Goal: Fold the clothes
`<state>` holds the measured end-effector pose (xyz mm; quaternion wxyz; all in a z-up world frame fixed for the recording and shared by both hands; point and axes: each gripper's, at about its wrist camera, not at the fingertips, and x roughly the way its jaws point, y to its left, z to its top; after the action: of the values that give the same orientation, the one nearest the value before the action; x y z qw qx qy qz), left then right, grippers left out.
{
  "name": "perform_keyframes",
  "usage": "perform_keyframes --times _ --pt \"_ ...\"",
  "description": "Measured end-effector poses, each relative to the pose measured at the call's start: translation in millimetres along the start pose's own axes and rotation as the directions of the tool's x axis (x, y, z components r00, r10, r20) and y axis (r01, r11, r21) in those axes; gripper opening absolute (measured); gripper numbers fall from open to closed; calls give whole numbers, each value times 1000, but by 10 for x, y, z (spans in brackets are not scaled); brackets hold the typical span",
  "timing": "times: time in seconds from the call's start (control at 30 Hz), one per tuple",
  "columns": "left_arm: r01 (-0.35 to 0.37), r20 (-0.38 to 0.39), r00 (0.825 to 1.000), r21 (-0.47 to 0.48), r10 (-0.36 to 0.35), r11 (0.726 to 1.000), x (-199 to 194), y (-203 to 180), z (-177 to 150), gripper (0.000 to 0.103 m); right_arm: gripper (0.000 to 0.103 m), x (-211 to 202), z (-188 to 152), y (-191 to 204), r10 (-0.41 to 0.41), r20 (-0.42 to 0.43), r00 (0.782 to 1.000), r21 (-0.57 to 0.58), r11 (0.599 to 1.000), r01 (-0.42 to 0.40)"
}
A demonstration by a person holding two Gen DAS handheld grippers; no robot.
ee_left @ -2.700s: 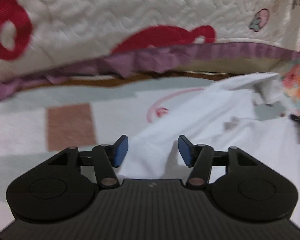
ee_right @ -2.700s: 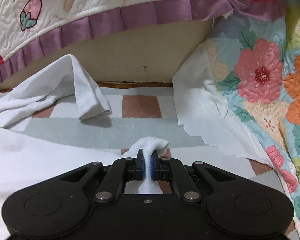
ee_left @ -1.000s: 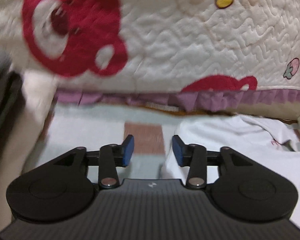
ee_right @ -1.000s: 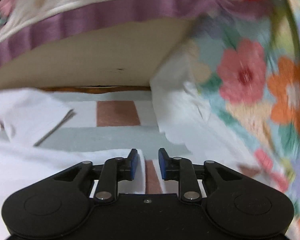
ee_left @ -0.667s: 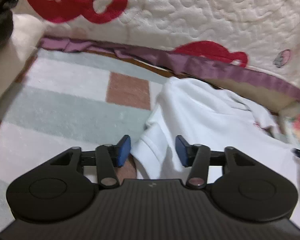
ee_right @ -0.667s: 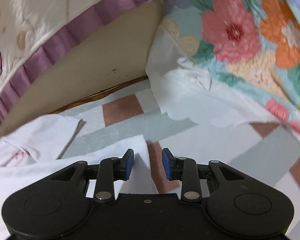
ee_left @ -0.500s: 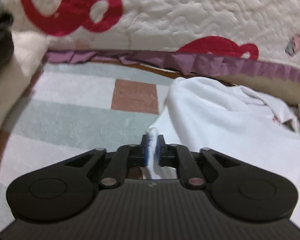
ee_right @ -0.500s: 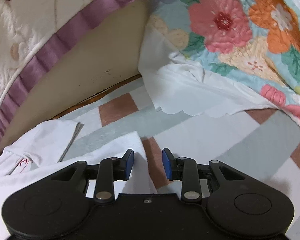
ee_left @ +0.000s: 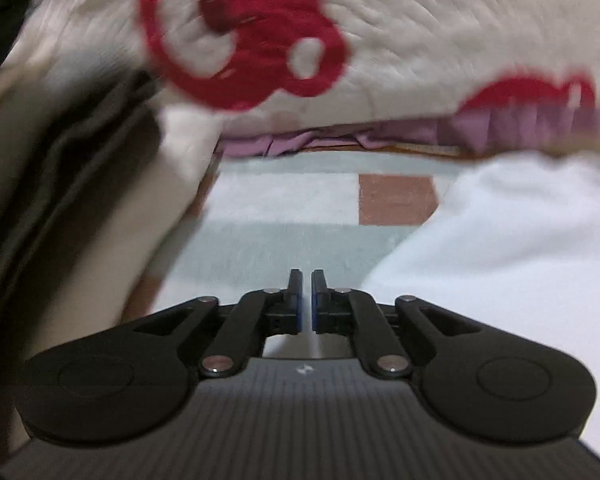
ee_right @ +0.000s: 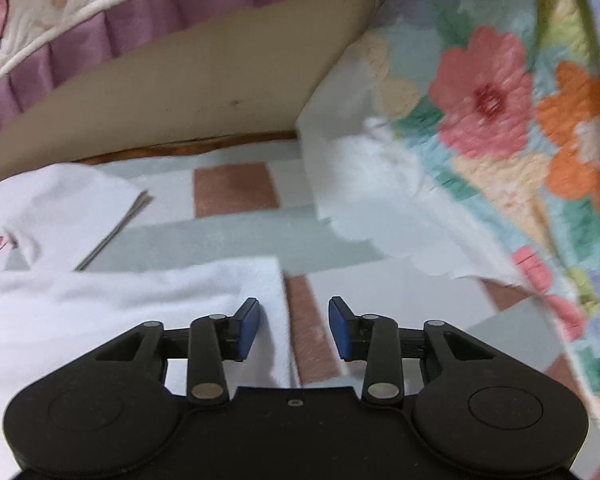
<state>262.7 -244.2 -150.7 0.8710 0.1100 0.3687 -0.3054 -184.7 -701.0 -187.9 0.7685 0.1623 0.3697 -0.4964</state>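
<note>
A white garment (ee_left: 512, 248) lies spread on the checked rug, right of my left gripper (ee_left: 306, 300). The left jaws are nearly closed with a thin slit between them and nothing visible in it; the view is blurred. In the right wrist view the same white garment (ee_right: 112, 292) covers the lower left, its edge running between the fingers of my right gripper (ee_right: 294, 326), which is open. A folded sleeve with pink print (ee_right: 56, 208) lies at the left.
A quilted bedspread with red bears and a purple frill (ee_left: 380, 64) hangs behind. A dark and cream object (ee_left: 60, 184) stands at the left. A floral quilt (ee_right: 520, 120) and white scalloped sheet (ee_right: 384, 200) hang at the right. The checked rug (ee_right: 236, 188) lies beneath.
My left gripper, shut on a fold of the garment half a second ago, has swung left and no cloth shows between its jaws. My right gripper has opened wider over the garment's edge.
</note>
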Motion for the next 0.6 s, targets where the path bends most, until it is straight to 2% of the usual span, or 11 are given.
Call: perform_keyframes --times 0.07,0.13,0.17,0.23,0.3,0.43,0.53,0.6 --pt "36 -24 999 -46 -38 998 -203 134 -14 9 41 -162 12 154 19 52 998 -30 999 -18" --pt "93 -55 994 -67 -96 993 -472 250 -45 27 41 -347 4 338 92 99 991 -38 995 -89" --pt "113 -66 991 -78 -119 990 -604 313 -80 32 41 -433 -7 434 143 112 983 -27 990 -140" --pt "154 -81 983 -96 -162 983 -819 351 -178 43 43 -617 -54 680 259 126 958 11 965 -262" --pt "176 -108 975 -141 -192 974 -917 392 -342 43 44 -795 -145 1014 382 108 918 20 922 -386" --pt "212 -159 954 -236 -253 948 -1099 475 -679 47 44 -1156 -379 1752 579 31 815 -51 815 -577" --pt "233 -193 934 -308 -301 922 -1236 537 -931 50 44 -1539 -626 2280 716 -67 695 -147 682 -716" --pt "245 -213 919 -355 -333 902 -1327 578 -1099 51 44 -1800 -814 2594 769 -168 617 -228 578 -783"
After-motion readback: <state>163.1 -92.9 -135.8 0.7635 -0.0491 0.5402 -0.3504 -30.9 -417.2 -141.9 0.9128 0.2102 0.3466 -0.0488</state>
